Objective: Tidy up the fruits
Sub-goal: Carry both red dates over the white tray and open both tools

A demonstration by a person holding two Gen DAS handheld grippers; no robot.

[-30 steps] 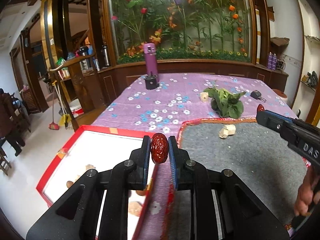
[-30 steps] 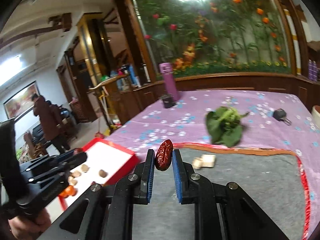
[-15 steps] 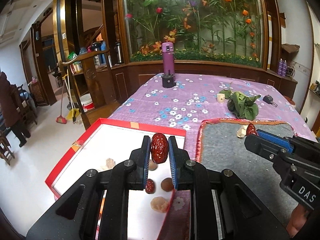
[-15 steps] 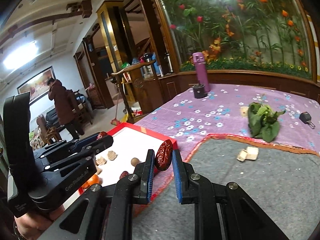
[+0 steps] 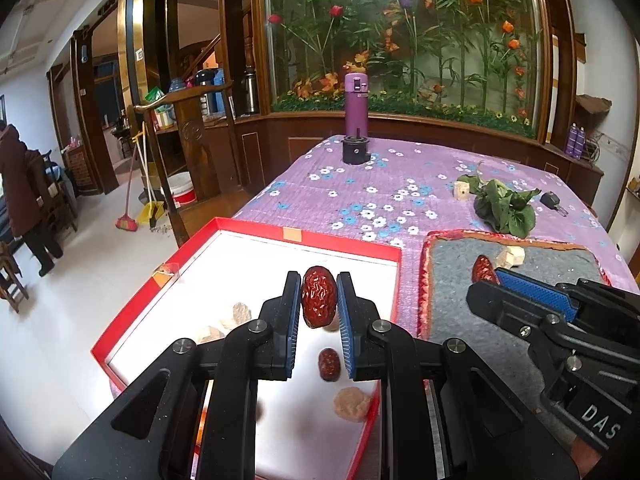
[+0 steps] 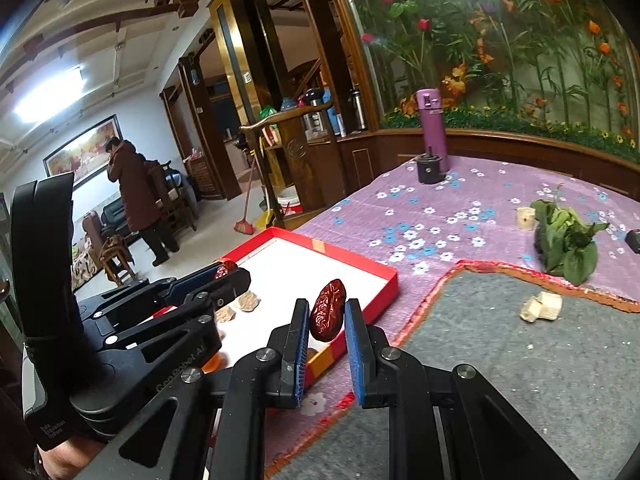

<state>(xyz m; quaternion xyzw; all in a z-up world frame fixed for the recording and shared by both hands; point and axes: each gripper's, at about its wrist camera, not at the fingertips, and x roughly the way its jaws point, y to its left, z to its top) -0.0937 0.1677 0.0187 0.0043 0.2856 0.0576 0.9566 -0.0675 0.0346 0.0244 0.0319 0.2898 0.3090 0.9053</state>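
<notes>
My left gripper [image 5: 319, 304] is shut on a wrinkled red date [image 5: 318, 302] and holds it above the white floor of the red-rimmed tray [image 5: 308, 237]. My right gripper [image 6: 327, 316] is shut on a second red date [image 6: 328, 315], held over the tray's near right rim [image 6: 352, 268] beside the grey mat. In the left wrist view the right gripper [image 5: 486, 274] shows at the right, above the mat. In the tray lie another date [image 5: 329, 364], a pale lump [image 5: 352, 403] and beige pieces [image 5: 240, 312].
A grey mat with a red border [image 5: 452, 272] lies right of the tray, with beige chunks [image 6: 542, 306] on it. Leafy greens [image 6: 566, 242], a purple bottle [image 5: 355, 100] and a black cap [image 5: 356, 151] sit further back on the purple flowered cloth [image 5: 384, 184]. A person [image 6: 134, 196] stands in the room at the left.
Both grippers, each still holding its date, moved left: the left from the mat's edge to over the tray, the right from over the mat to the tray's rim.
</notes>
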